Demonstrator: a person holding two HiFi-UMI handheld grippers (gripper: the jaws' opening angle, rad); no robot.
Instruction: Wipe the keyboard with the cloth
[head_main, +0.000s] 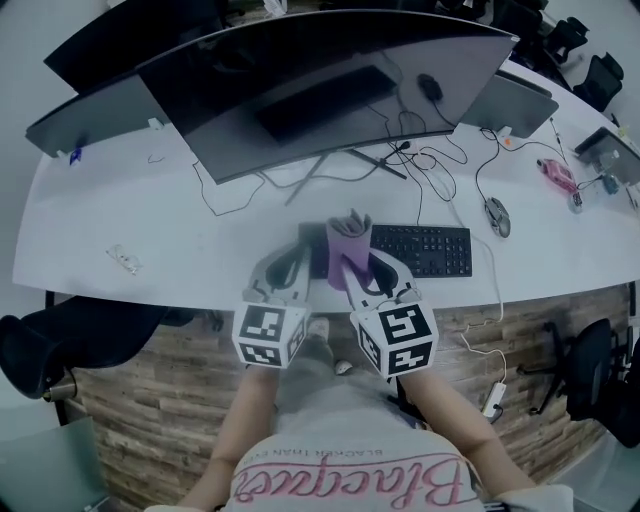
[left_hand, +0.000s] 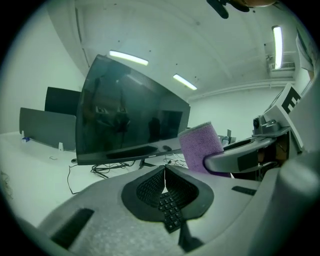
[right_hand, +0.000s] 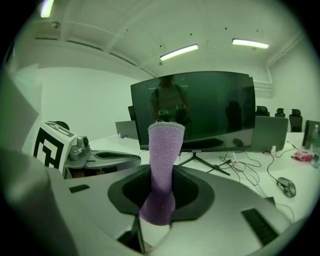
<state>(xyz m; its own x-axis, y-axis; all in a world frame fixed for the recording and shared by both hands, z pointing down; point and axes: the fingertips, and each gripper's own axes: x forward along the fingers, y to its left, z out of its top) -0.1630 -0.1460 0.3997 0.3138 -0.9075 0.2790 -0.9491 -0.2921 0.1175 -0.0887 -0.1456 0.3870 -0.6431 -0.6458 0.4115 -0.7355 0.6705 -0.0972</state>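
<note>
Your right gripper (right_hand: 158, 201) pinches the purple cloth (right_hand: 164, 155) upright near the black keyboard (head_main: 428, 251), your left gripper (left_hand: 164, 183) has its jaws pressed together, empty; the wiping seemingly all remains.

Right gripper (right_hand: 159, 199) clamps the purple cloth (right_hand: 164, 155) — it stands upright before the dark monitor (right_hand: 210, 107).

— What colour was the cloth (right_hand: 165, 150) in the right gripper (right_hand: 160, 196)?
— Purple. The keyboard (head_main: 425, 250) just beyond it was black, the desk (head_main: 150, 220) underneath white; the gripper's cube (head_main: 397, 338) bore black-and-white squares.
</note>
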